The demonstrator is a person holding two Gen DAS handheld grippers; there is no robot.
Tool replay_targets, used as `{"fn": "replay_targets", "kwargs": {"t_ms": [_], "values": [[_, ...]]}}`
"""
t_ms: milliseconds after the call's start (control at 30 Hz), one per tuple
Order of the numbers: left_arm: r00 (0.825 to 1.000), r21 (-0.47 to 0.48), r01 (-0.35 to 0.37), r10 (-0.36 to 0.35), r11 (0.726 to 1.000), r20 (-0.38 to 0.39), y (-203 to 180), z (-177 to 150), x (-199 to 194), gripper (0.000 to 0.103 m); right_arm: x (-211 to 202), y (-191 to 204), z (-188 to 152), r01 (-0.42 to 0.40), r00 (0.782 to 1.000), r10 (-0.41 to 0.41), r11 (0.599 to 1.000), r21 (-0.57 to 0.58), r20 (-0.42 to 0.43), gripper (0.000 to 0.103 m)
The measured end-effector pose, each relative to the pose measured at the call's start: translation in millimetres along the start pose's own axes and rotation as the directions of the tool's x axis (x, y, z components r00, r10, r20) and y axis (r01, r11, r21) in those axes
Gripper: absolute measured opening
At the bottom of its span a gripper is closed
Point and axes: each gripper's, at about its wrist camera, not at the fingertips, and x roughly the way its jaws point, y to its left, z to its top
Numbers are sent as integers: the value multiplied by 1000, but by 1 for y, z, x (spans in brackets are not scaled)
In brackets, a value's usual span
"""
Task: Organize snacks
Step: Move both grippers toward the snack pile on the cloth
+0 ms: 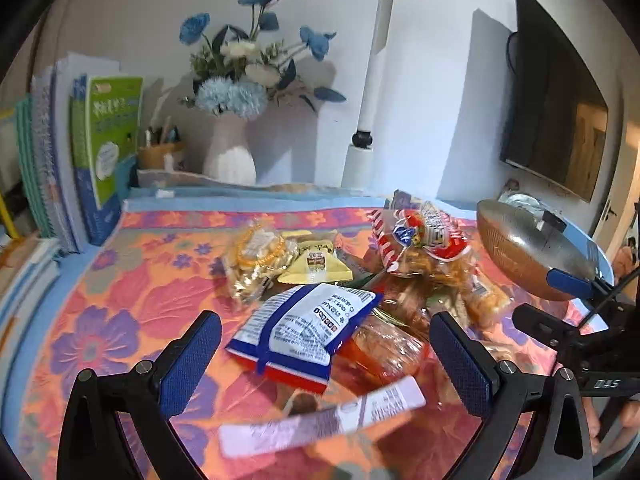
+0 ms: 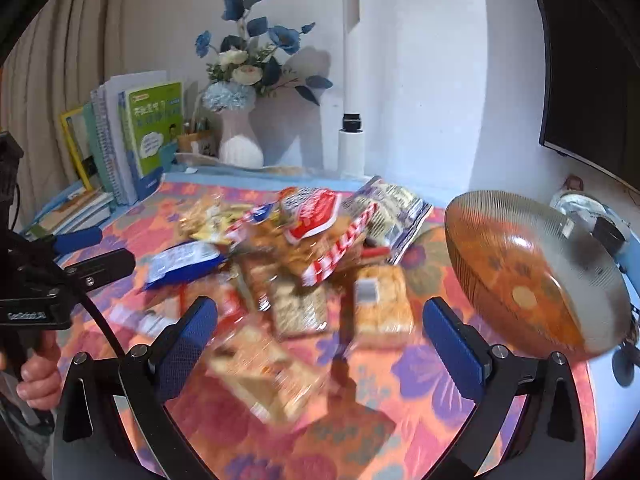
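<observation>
- Both tongs gape with nothing between them: left gripper (image 1: 326,360) above a crinkly blue-white packet (image 1: 306,330), right gripper (image 2: 320,346) above blurred clear-wrapped biscuits (image 2: 382,306).
- Snack pile (image 2: 316,236) lies mid-table, beside a ribbed, tilted bowl (image 2: 532,276).
- Quilted floral cloth (image 1: 120,300); white ribbed vase (image 1: 230,152) by the wall.
</observation>
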Motion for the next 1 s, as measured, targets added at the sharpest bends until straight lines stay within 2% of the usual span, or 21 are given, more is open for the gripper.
{"fn": "replay_targets", "kwargs": {"t_ms": [67,133,433,667,1000], "values": [[999,-23,11,-12,1000,-34,6,-9,15,103,19,-11,-2,14,999,-14,1000,3,-45,103],[998,-43,14,-16,999,-64,10,-13,20,103,32,-14,-7,-9,995,13,999,32,-99,103],[996,-116,63,-70,991,-52,26,-15,21,103,37,-21,-9,-45,995,50,997,56,-87,103],[996,-113,59,-66,992,-66,25,-15,24,103,40,-28,-10,-80,994,82,996,28,-70,103],[994,-132,55,-66,990,-83,29,-17,27,103,36,-23,-9,-74,995,75,997,20,-59,103]]}}
